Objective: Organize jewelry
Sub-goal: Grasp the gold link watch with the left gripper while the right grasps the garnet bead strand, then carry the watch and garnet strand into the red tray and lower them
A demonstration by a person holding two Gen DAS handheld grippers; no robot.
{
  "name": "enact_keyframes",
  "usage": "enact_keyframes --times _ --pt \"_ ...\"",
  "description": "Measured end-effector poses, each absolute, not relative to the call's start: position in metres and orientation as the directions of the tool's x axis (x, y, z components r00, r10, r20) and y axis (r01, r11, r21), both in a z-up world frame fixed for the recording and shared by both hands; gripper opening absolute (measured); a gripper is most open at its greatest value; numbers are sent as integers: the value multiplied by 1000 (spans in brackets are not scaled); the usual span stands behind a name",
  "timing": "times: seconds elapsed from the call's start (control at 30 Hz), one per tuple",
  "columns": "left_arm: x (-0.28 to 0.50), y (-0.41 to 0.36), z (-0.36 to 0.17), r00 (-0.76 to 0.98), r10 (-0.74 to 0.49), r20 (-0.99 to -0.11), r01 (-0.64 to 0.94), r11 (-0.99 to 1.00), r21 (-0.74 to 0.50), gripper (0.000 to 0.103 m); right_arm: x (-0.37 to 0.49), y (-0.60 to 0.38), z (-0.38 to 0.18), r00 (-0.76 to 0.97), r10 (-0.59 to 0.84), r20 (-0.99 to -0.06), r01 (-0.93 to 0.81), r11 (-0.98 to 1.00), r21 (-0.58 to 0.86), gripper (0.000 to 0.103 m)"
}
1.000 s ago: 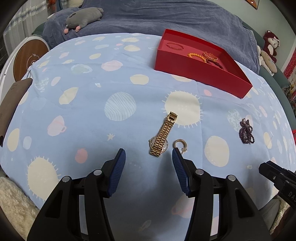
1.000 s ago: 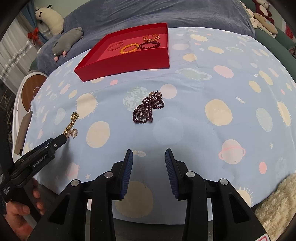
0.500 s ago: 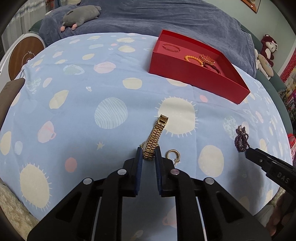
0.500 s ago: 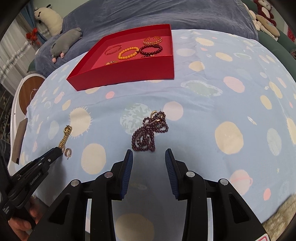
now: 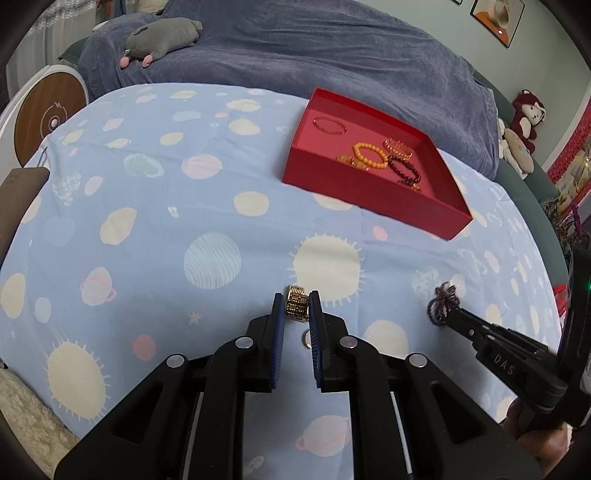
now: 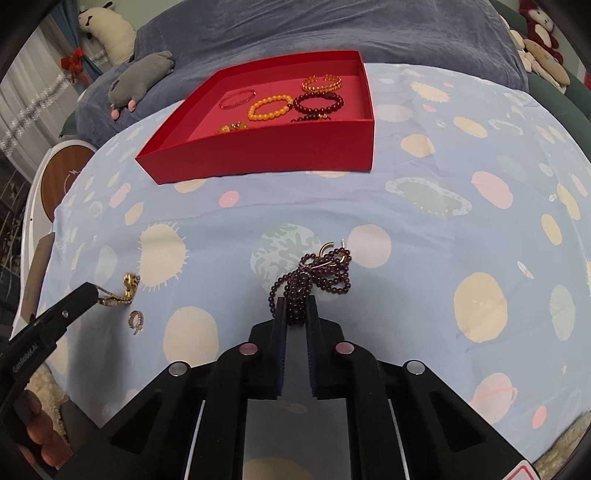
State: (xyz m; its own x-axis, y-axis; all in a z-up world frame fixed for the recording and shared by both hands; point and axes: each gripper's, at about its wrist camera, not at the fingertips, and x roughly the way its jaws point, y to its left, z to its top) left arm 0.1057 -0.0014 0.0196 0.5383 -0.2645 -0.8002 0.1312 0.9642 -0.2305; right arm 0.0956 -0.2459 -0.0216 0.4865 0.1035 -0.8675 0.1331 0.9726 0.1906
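Note:
My left gripper (image 5: 296, 307) is shut on a gold watch (image 5: 296, 305), its band bunched between the blue pads and raised off the cloth; the watch (image 6: 122, 293) hangs from that gripper in the right wrist view. My right gripper (image 6: 295, 309) is shut on a dark red bead necklace (image 6: 314, 278) that still trails over the cloth. The same necklace (image 5: 441, 302) shows at the right gripper's tip in the left wrist view. A small gold ring (image 6: 136, 320) lies on the cloth near the watch. A red tray (image 6: 258, 162) at the back holds several bracelets.
A round table wears a blue cloth with planets (image 5: 147, 229). Behind it a sofa under a grey-blue blanket (image 5: 295, 51) carries a grey plush toy (image 5: 162, 35). A brown flat object (image 5: 18, 199) sits at the table's left edge. More plush toys (image 5: 524, 122) are at the right.
The left gripper closed on the gold watch and lifted it, folding the band. The right gripper moved up to the bead necklace and closed on its near end.

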Motion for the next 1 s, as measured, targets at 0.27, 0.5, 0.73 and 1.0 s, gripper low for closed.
enact_keyframes --times 0.27,0.5,0.73,1.0 --pt "108 -2 47 571 -299 -765 151 954 -260 12 79 -252 8 544 134 -829 135 960 244 4" --pt "113 -6 71 584 -312 -749 167 950 -265 12 69 -254 29 581 145 -801 120 958 260 4" --pt "128 -16 93 596 -330 -732 193 944 -268 13 79 -258 50 614 156 -773 99 957 272 4" --pt "183 -43 113 602 -362 -711 237 932 -275 13 127 -264 74 655 167 -737 55 962 268 4"
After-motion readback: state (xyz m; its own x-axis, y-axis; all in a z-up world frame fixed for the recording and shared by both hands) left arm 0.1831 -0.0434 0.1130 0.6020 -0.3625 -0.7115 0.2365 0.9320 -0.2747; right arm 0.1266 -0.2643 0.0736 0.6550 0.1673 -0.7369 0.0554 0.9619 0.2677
